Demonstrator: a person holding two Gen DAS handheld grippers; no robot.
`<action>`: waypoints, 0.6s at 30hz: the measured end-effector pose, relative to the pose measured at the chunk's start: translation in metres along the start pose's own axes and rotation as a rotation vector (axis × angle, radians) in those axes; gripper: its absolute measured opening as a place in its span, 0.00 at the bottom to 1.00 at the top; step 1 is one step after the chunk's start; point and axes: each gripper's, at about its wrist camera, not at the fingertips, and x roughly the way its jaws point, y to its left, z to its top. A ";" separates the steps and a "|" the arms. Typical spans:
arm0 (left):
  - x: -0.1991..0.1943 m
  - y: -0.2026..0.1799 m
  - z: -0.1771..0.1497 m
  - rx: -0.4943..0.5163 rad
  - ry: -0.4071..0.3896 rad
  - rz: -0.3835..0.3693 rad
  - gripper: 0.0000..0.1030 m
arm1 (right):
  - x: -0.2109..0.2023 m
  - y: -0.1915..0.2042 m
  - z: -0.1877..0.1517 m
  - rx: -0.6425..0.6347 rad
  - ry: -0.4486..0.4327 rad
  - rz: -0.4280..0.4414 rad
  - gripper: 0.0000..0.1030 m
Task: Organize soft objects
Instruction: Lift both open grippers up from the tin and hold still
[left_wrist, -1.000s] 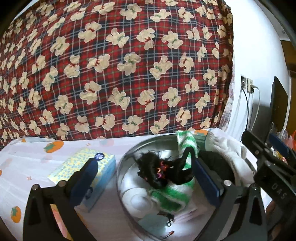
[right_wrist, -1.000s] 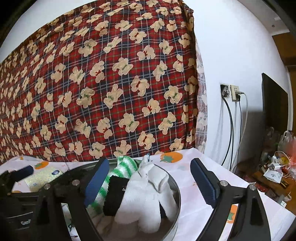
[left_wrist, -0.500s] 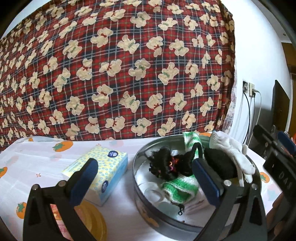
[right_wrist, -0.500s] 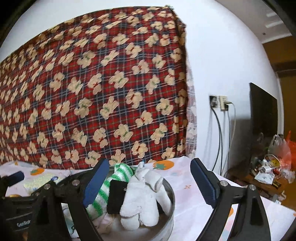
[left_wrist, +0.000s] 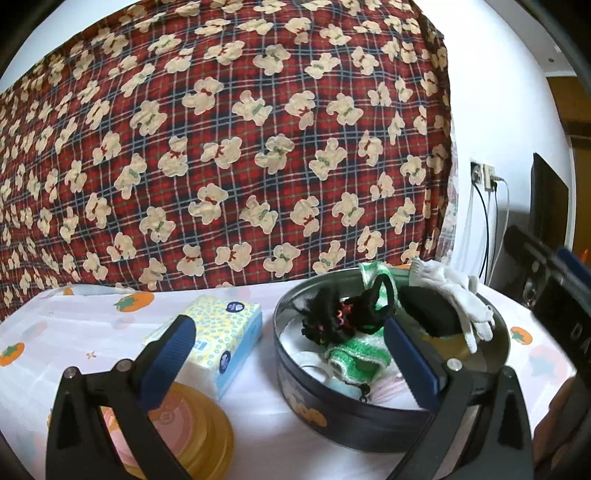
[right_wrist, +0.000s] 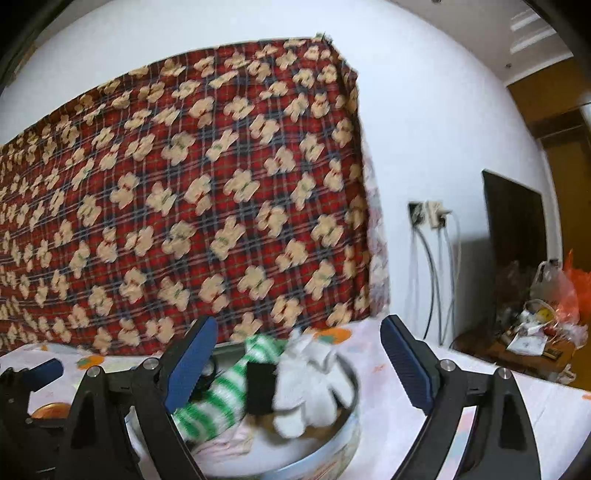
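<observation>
Left wrist view looks across a table (left_wrist: 258, 424) covered with a white cloth printed with orange fruit, toward a round metal tin (left_wrist: 369, 413) holding the soft things. Inside the tin lie a black fuzzy piece with coloured stitching (left_wrist: 332, 317), a green and white striped sock (left_wrist: 358, 354), another black piece (left_wrist: 432, 314) and a white glove (left_wrist: 461, 295) draped over the far right rim. The left gripper (left_wrist: 288, 354) has its blue pads spread wide with nothing held; its right finger stands in front of the tin's contents and its left finger in front of a tissue pack (left_wrist: 218, 339) just left of the tin. A yellow lid (left_wrist: 199, 428) lies on the cloth at the near left. A red plaid cloth with bear shapes (left_wrist: 221, 147) hangs behind the table.

In the right wrist view the right gripper (right_wrist: 295, 365) also stands wide open and empty, with the tin (right_wrist: 332, 446) low between its fingers. This picture is blurred, so the striped sock (right_wrist: 218, 398), the black piece (right_wrist: 260, 387) and the white glove (right_wrist: 306, 384) show only as rough shapes heaped in the tin. The other gripper's dark frame shows at the left edge. A dark screen (right_wrist: 517, 229) and wall sockets (right_wrist: 428, 214) are on the right.
</observation>
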 end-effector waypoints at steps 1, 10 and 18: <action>0.000 0.002 0.000 -0.008 0.002 0.002 1.00 | -0.001 0.004 0.000 -0.021 -0.006 -0.017 0.89; -0.003 0.001 -0.001 -0.005 0.000 0.020 1.00 | -0.016 0.010 0.001 -0.053 -0.081 -0.094 0.90; -0.007 -0.004 -0.002 0.001 -0.011 0.000 1.00 | -0.026 0.015 0.000 -0.079 -0.134 -0.119 0.95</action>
